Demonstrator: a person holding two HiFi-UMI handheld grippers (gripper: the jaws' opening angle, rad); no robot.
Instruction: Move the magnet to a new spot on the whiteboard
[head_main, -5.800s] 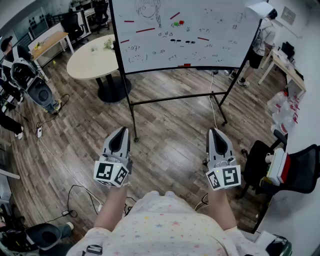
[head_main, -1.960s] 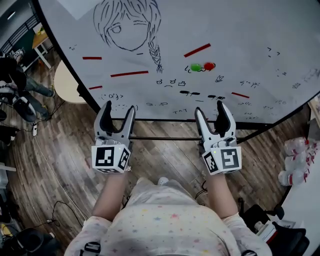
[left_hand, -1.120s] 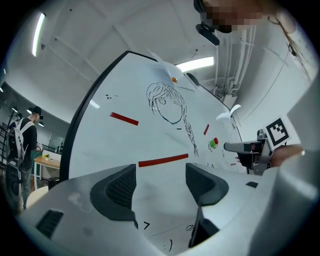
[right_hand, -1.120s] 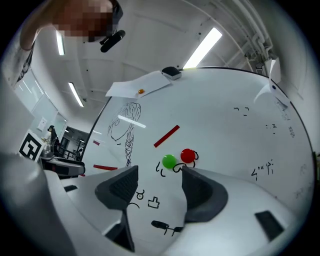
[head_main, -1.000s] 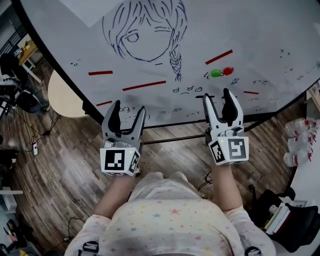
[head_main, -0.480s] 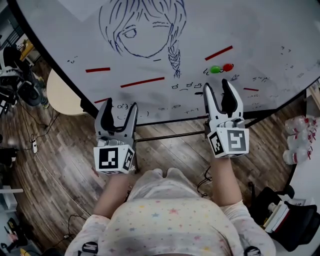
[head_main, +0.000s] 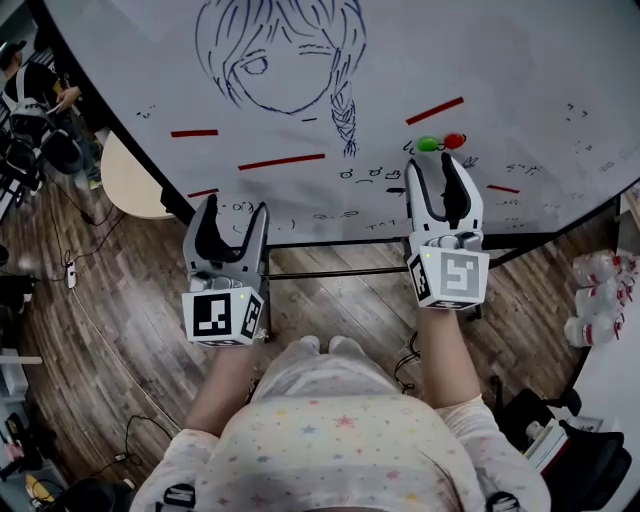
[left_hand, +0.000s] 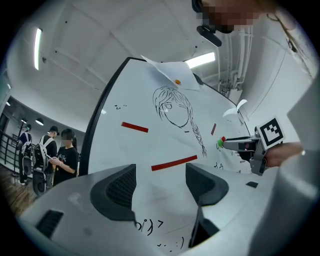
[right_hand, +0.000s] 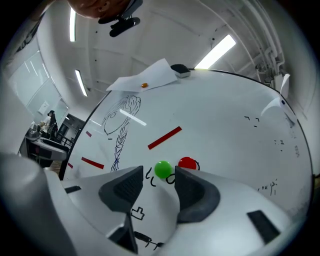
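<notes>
Your head view looks steeply down at the whiteboard (head_main: 540, 50); both gripper views face it close up, all sharing the green magnet (right_hand: 162, 169).

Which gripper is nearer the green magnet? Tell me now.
Right. The right gripper has its open jaws just below the green magnet, not gripping it. The left gripper is far to the magnet's left and lower, open and empty.

A dark wood-plank floor (head_main: 130, 300) stretches below, with black cables (head_main: 88, 213) trailing across its left side. Clear plastic bottles (head_main: 592, 268) cluster at the far right edge. In the left gripper view, three people in dark clothes (left_hand: 65, 157) stand together at the left beneath a ceiling strip light (left_hand: 38, 47).
</notes>
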